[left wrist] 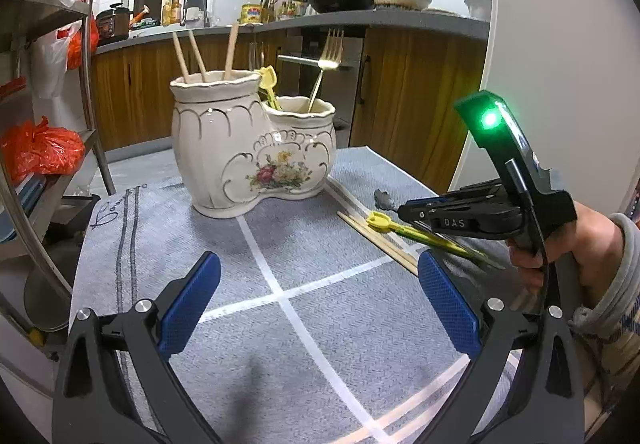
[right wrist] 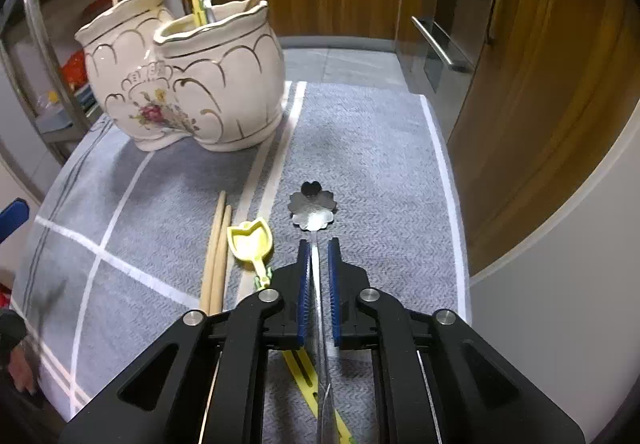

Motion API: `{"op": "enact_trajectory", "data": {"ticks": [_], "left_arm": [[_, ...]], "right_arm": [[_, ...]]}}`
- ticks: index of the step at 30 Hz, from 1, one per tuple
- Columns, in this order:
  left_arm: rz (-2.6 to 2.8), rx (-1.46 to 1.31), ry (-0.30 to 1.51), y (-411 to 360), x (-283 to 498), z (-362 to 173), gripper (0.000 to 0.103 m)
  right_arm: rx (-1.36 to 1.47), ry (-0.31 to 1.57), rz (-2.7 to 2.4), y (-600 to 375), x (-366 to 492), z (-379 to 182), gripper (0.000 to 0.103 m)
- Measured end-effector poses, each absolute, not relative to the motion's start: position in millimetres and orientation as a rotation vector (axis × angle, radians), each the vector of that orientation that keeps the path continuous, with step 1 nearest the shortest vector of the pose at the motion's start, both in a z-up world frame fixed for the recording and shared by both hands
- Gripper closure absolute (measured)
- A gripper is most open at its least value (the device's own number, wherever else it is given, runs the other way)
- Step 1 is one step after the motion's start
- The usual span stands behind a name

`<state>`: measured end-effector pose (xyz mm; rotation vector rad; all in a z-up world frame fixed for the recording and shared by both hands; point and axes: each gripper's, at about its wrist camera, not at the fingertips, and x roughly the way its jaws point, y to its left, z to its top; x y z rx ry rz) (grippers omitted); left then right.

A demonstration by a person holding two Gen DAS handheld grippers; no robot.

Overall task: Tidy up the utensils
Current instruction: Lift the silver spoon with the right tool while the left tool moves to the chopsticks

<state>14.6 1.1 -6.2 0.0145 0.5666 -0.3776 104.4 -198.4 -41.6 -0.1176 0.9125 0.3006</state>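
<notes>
My right gripper (right wrist: 319, 244) is shut on the thin handle of a silver spoon (right wrist: 312, 207) with a flower-shaped bowl, which lies on the grey cloth (right wrist: 360, 147). Left of it lie a yellow plastic spoon (right wrist: 250, 240) and a pair of wooden chopsticks (right wrist: 218, 256). The cream ceramic two-pot holder (left wrist: 248, 147) stands at the cloth's far side. Its taller pot holds chopsticks (left wrist: 192, 55); its lower pot holds a gold fork (left wrist: 330, 51) and a yellow spoon (left wrist: 268, 81). My left gripper (left wrist: 320, 264) hovers open over the cloth with nothing between its pads.
The cloth covers a small table whose right edge (right wrist: 460, 203) drops off toward wooden cabinets and an oven (right wrist: 448, 39). A metal rack with red bags (left wrist: 40, 147) stands to the left. A person's hand (left wrist: 580, 240) grips the right tool.
</notes>
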Motion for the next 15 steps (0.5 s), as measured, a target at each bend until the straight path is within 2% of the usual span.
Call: {"op": "enact_trajectory", "data": {"ticks": [5, 15], "left_arm": [[-0.380, 0.019, 0.633, -17.2, 20.4, -7.1, 0.006], [-0.339, 0.085, 0.722, -59.2, 27.7, -17.1, 0.007]], "right_arm": [[-0.063, 0.835, 0.343, -207.0, 91.5, -34.9, 0.099], [0.010, 0.567, 0.429, -236.2, 53.2, 8.0, 0.099]]}}
